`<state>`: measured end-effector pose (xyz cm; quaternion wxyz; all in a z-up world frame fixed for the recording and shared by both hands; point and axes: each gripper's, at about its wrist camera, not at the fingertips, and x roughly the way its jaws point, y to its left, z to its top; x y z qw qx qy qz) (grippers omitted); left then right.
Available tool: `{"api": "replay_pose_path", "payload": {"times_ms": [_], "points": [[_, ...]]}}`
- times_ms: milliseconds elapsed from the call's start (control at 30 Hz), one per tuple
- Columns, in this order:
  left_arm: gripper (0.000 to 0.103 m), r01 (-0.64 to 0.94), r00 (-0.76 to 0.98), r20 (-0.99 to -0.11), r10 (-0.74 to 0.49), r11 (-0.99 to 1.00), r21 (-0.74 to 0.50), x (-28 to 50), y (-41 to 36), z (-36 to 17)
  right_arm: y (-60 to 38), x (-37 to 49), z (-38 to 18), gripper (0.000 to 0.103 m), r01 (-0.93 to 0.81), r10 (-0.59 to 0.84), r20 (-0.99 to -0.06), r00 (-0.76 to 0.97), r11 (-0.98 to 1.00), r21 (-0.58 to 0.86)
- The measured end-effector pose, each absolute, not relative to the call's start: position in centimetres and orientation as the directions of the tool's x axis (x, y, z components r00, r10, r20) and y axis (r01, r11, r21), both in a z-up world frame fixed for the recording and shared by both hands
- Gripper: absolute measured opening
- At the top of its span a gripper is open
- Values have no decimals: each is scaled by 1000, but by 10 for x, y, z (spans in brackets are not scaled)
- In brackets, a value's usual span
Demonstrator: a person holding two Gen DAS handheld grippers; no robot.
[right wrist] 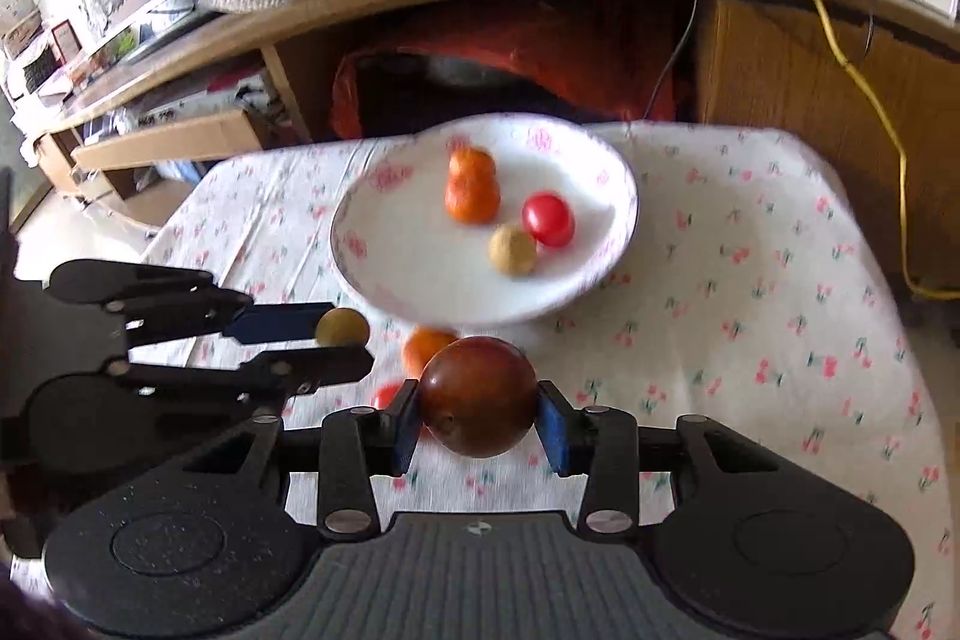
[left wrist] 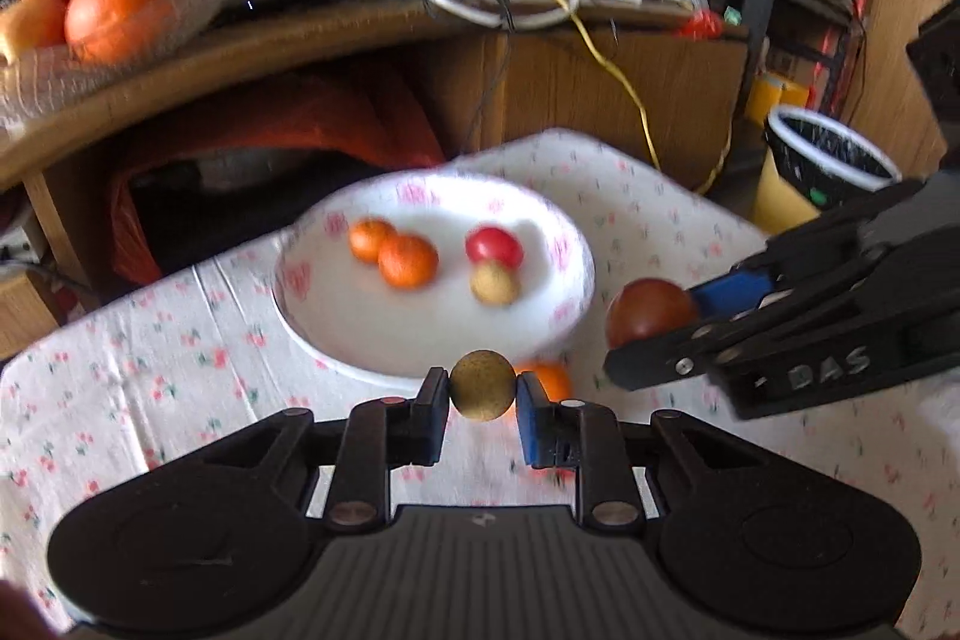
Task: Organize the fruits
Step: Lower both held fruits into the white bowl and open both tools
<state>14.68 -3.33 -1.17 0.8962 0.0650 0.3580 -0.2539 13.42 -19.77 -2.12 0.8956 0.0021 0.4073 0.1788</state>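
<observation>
My left gripper (left wrist: pixel 483 391) is shut on a small tan-brown round fruit (left wrist: pixel 482 384), held above the cloth just in front of the white plate (left wrist: pixel 336 322). That same gripper (right wrist: pixel 345 334) and its fruit (right wrist: pixel 341 327) show at the left of the right wrist view. My right gripper (right wrist: pixel 478 415) is shut on a dark red-brown fruit (right wrist: pixel 477 394), also seen at the right as the gripper (left wrist: pixel 654 322) with its fruit (left wrist: pixel 649 310). The plate (right wrist: pixel 420 292) holds two small oranges (right wrist: pixel 472 196), a red tomato (right wrist: pixel 547 219) and a tan fruit (right wrist: pixel 512 250). A small orange (right wrist: pixel 425 345) lies on the cloth before it.
The plate sits on a cherry-print tablecloth (right wrist: pixel 750 280). Behind it runs a wooden shelf (left wrist: pixel 300 40) with a glass dish of large oranges (left wrist: pixel 114 4) and cables. A lined bin (left wrist: pixel 828 154) stands at the back right. A small red fruit (right wrist: pixel 387 394) peeks beside my right gripper.
</observation>
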Motion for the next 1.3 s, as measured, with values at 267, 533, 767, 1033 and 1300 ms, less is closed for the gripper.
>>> {"api": "replay_pose_path", "payload": {"times_ms": [267,533,767,1033,1300], "points": [[32,452,635,-679,-368,890,-60,169,-37,-11,-189,156,-17,35,-306,299,-713,634,944,123],[32,422,625,-696,-353,903,-79,180,-34,-21,-188,176,-25,36,-279,294,-723,625,949,145],[34,408,631,-694,-345,909,-81,183,-33,-21,-188,178,-25,39,-276,298,-714,634,949,151],[35,414,639,-683,-354,906,-82,180,-30,-15,-190,173,-17,39,-273,294,-696,656,951,144],[36,424,619,-692,-372,900,-104,170,-24,-11,-199,160,-16,39,-263,290,-698,655,953,149]]}}
